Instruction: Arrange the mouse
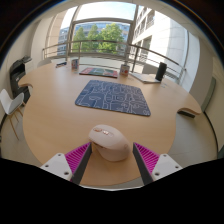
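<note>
A pale pinkish-white mouse (110,141) rests on the light wooden table (50,115), near its front edge. It stands between my gripper's (111,152) two fingers. The left fingertip (86,152) is right at its side, and a narrow gap shows at the right fingertip (138,152). The gripper is open around the mouse, and the magenta pads show on either side of it. A blue patterned mouse mat (112,97) lies flat on the table beyond the mouse, a little ahead of the fingers.
A second, darker mat (98,71) lies at the far side of the table. A dark upright object (161,71) and a small cup (124,69) stand near the far edge. Chairs (14,100) stand at the left. Windows are behind.
</note>
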`<state>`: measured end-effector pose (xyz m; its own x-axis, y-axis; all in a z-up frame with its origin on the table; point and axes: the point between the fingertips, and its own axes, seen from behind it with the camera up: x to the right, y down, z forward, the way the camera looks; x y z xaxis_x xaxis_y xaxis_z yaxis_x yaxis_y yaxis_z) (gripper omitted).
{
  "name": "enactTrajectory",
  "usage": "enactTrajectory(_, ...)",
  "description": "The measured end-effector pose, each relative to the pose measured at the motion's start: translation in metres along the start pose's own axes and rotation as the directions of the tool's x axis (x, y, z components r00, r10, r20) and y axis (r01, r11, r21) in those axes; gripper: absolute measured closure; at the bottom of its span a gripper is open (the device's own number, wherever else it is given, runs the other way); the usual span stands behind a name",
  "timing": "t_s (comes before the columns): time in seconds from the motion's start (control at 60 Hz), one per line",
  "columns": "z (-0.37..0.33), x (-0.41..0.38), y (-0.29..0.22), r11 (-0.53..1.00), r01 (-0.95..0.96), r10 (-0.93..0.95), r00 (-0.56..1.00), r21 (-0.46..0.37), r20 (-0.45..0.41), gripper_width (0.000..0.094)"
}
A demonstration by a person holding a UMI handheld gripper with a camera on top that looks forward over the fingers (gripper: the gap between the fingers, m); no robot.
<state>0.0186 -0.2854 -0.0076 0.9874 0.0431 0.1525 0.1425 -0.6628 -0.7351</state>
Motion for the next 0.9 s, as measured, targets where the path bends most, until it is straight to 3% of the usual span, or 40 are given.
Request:
enactTrajectory(0.25,0.042,0.015,-0.029,0.999,-0.026,0.024,0.998,0.034,0.053,0.0107)
enactTrajectory(0.3,0.049,0.017,-0.032,0.998,-0.058,0.056,0.996,0.030,0.066,0.0168)
enactTrajectory(0.383,0.055,0.010,-0.035,0.993,-0.111,0.107,0.989,0.034,0.103,0.0379)
enactTrajectory(0.55,0.055,0.014,-0.036,0.993,-0.115,0.112,0.992,0.037,0.058,0.0495)
enactTrajectory(0.683,0.041,0.022,-0.043,0.992,-0.123,0.122,0.992,0.024,0.010,0.0521)
enactTrajectory(0.783,0.012,0.048,-0.077,0.987,-0.139,0.143,0.988,0.079,-0.053,0.0521)
enactTrajectory(0.9,-0.013,0.084,-0.158,0.965,-0.157,0.184,0.976,0.208,-0.117,0.0521)
